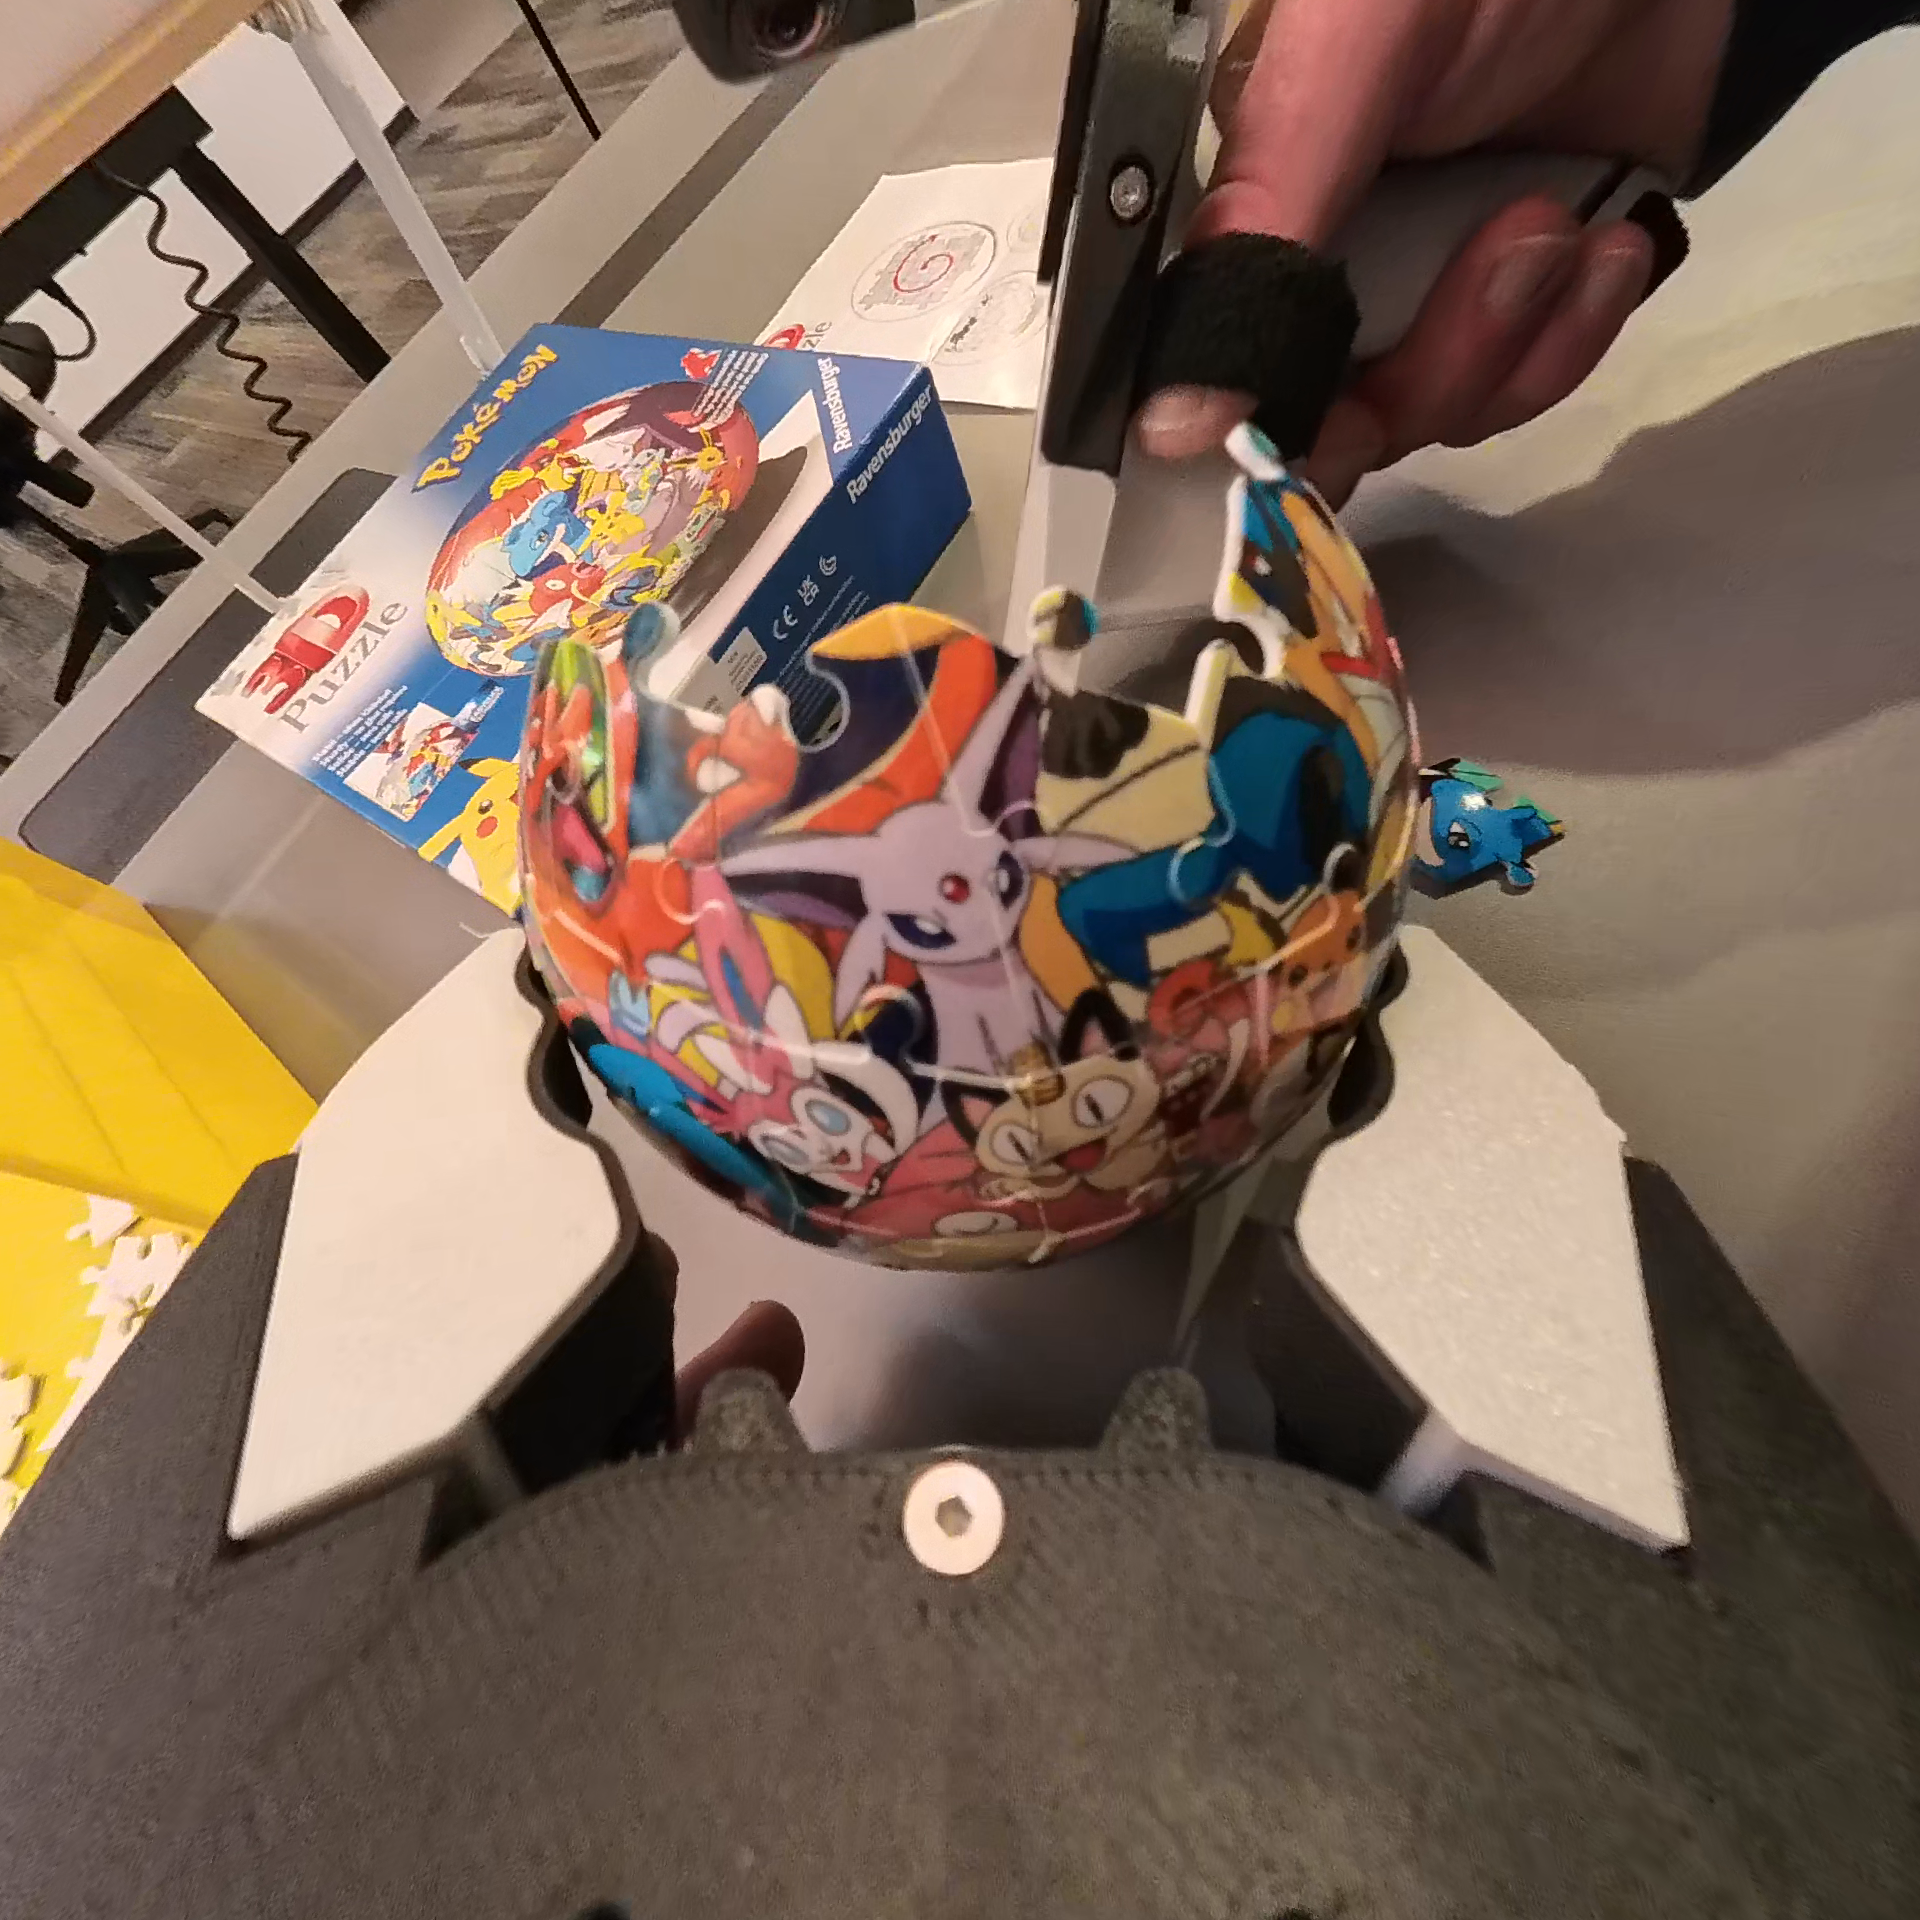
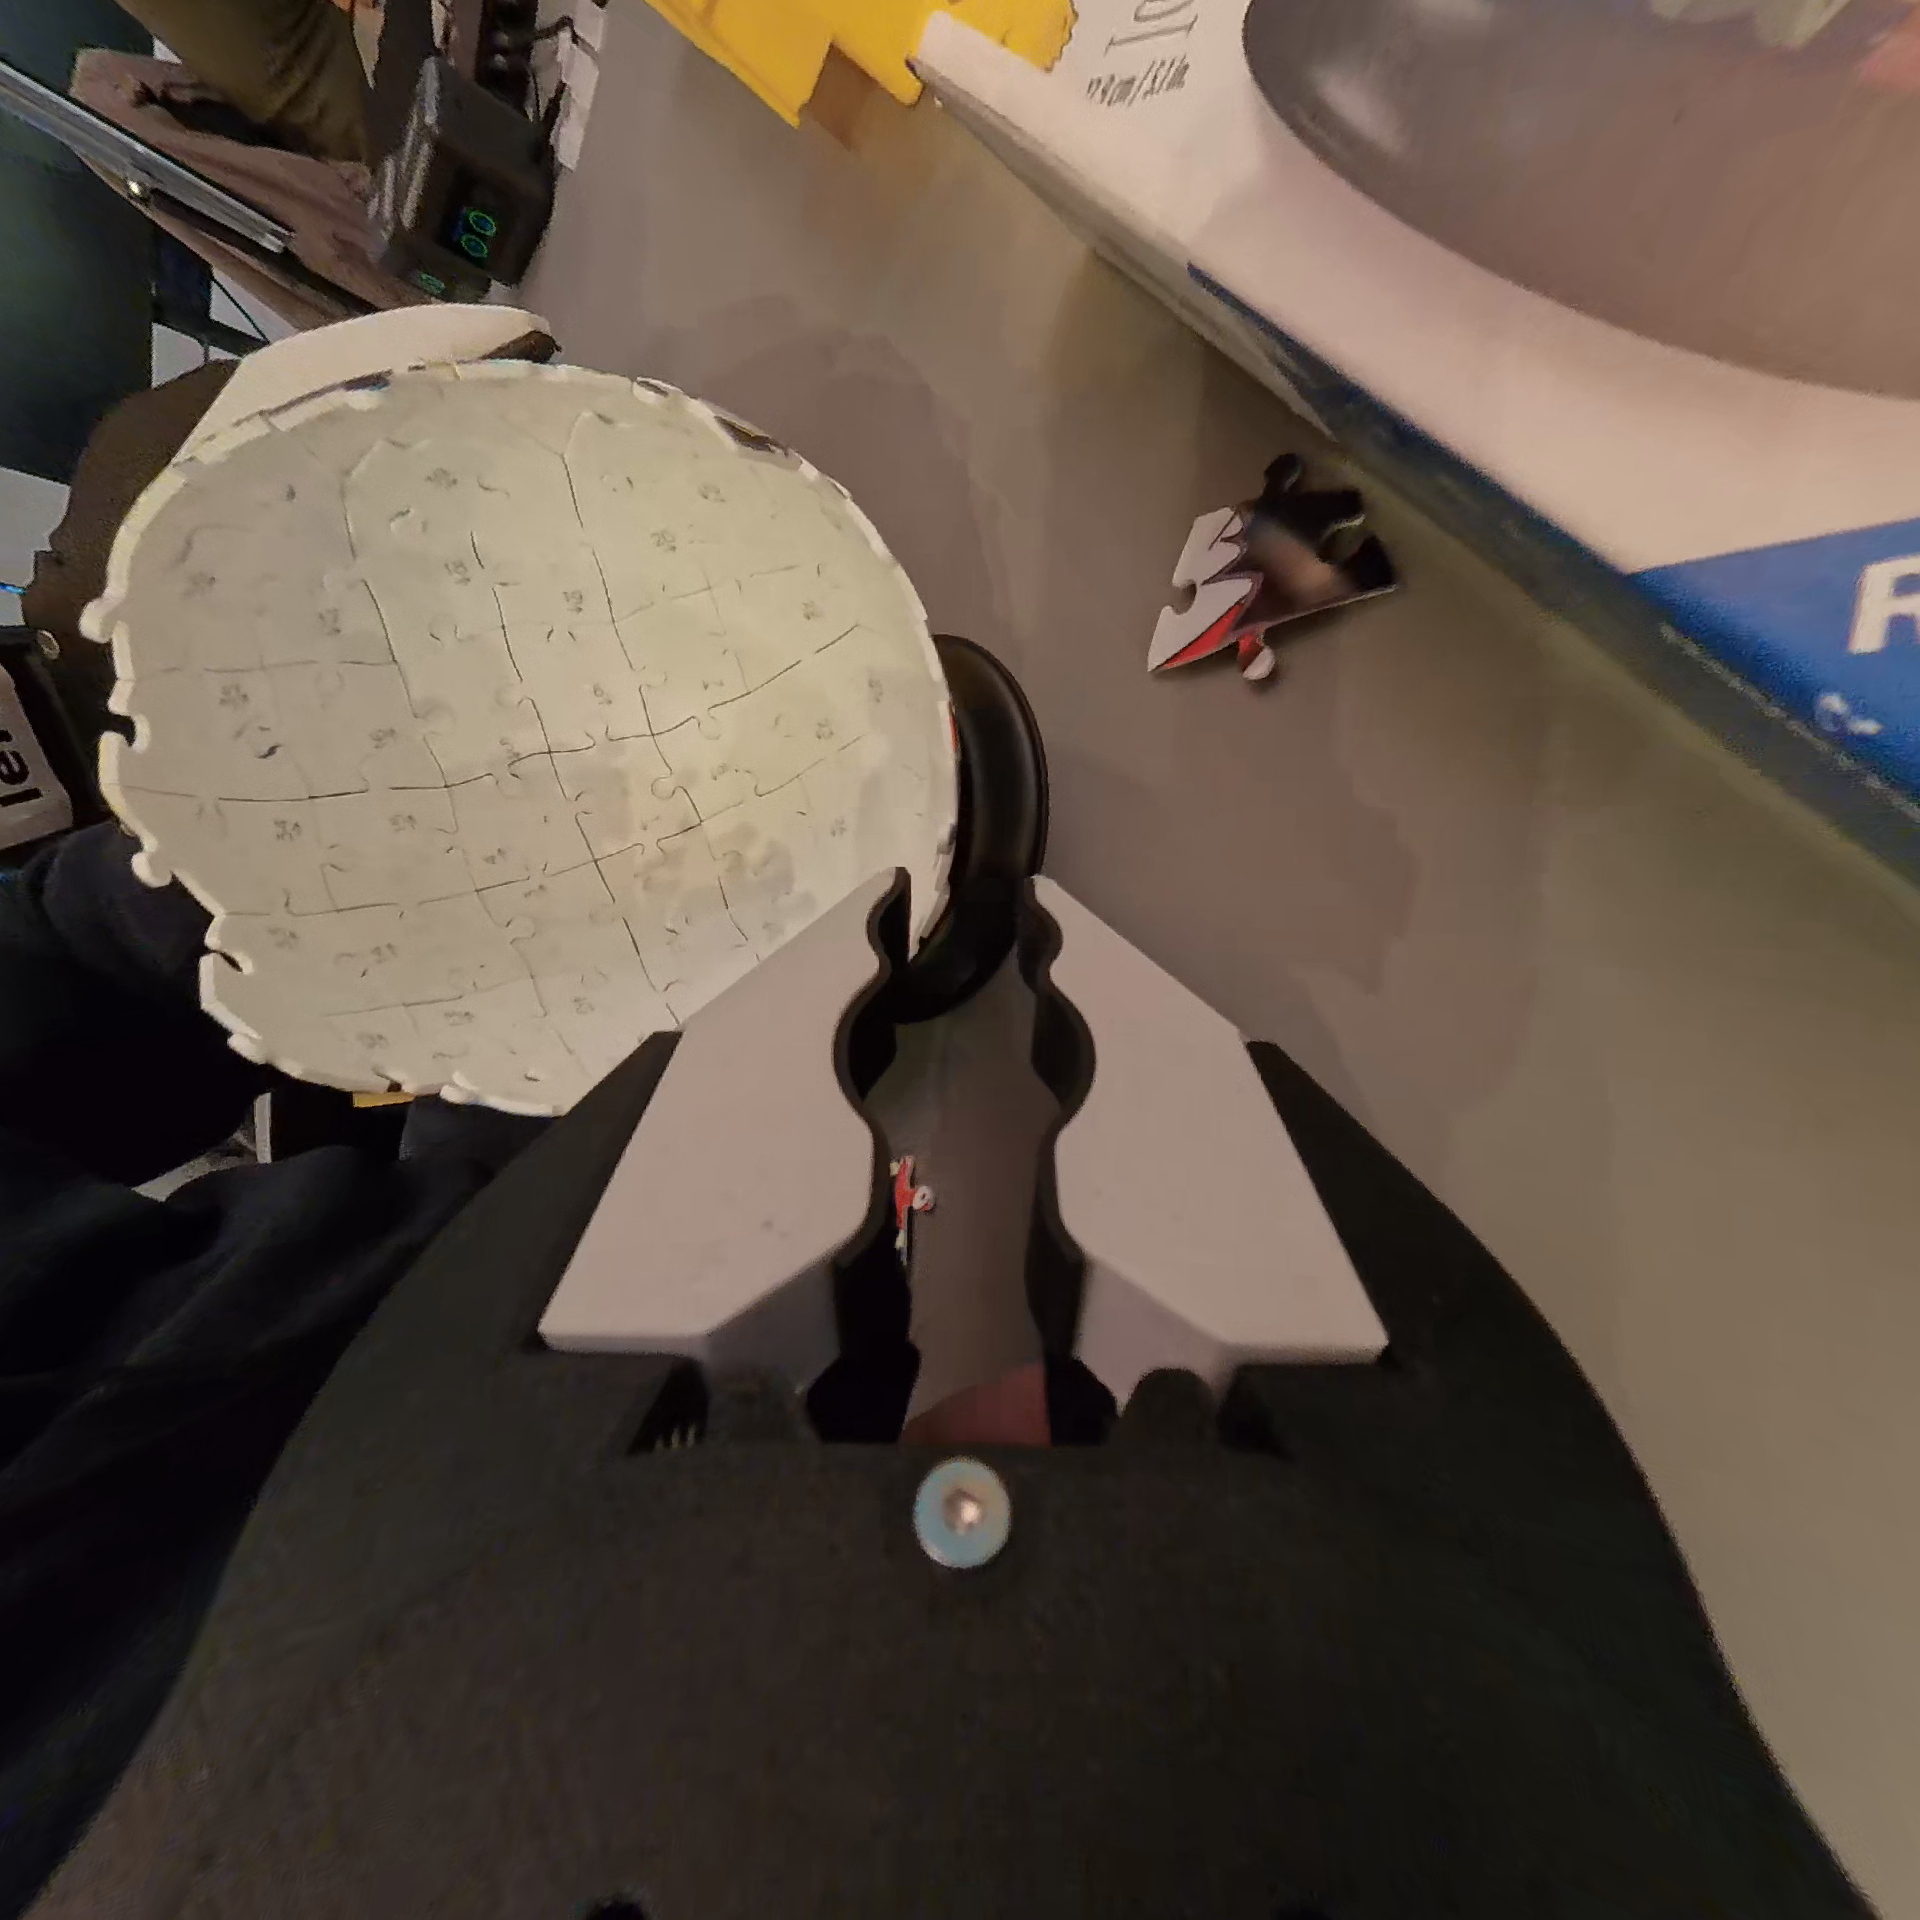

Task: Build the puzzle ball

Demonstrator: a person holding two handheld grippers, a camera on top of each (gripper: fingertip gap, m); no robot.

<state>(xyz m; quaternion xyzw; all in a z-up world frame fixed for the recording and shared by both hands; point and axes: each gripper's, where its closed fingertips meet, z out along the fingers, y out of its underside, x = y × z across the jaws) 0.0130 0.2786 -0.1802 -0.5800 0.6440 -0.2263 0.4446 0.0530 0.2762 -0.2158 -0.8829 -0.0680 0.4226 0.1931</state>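
Left gripper (image 1: 961, 997) clamped around half-built ball (image 1: 966, 894). Right gripper (image 2: 961, 935) narrow, pinching a piece (image 2: 912, 1200). Advise aligning tab squarely at rim, pressing gently.

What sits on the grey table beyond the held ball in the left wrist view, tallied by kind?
Puzzle box: 1
Instruction sheet: 1
Loose blue piece: 1
Total: 3
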